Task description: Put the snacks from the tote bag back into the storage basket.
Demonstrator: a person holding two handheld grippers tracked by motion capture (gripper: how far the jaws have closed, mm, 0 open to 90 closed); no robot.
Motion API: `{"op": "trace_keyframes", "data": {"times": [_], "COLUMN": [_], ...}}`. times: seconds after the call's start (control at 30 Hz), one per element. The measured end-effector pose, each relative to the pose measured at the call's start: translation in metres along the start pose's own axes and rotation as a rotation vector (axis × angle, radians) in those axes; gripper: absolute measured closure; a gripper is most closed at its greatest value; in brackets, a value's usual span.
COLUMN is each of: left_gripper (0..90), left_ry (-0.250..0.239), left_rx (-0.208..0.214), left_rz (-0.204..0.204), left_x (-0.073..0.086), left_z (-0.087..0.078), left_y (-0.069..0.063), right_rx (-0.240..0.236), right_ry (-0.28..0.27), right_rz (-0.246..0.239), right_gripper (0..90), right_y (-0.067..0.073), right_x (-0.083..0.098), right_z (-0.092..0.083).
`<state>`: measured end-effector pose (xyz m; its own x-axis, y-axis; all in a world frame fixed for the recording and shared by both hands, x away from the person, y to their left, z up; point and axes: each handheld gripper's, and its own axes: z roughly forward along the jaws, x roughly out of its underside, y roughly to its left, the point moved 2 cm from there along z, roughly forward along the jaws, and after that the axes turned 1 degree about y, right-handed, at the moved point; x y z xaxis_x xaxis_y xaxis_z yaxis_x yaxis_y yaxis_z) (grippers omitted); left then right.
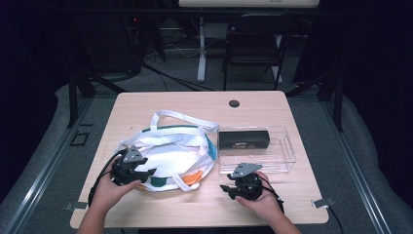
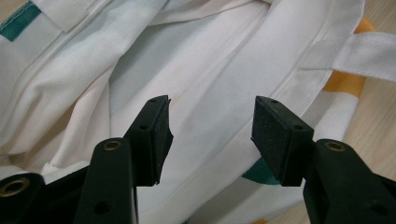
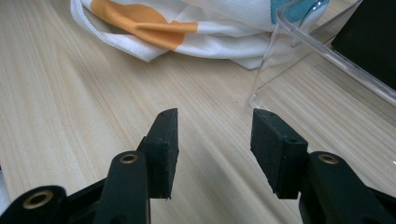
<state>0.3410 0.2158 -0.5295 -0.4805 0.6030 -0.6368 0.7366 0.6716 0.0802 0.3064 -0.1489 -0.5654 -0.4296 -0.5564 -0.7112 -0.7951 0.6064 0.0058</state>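
Clear plastic tray point(image 1: 285, 158) sitting on wooden table point(image 1: 195, 105) w/ black box point(image 1: 243, 140) lying inside; black folding chair point(image 1: 255, 46) standing behind table; round grommet point(image 1: 234, 103) showing nr far edge.

Black box point(image 1: 243, 140) label — too small.

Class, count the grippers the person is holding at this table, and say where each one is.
2. The left gripper is over the near-left edge of the white cloth bag, jaws open. The right gripper is over bare table, near the clear tray, jaws open.
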Motion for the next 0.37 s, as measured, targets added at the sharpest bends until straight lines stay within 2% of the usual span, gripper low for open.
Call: {"op": "trace_keyframes", "data": {"times": [0.37], "left_gripper": [45.9], "left_ry": [-0.02], "left_rx": [-0.023], "left_rz": [-0.013], "left_x": [-0.0014], "left_z": [0.0007], "left_y": [0.0017], "right_rx": [0.002], "right_ry": [0.0], "right_rz": [-0.009], "right_gripper": [48.4], "right_y": [0.0025], "right_x": [0.0017], "right_z": [0.0012]}}
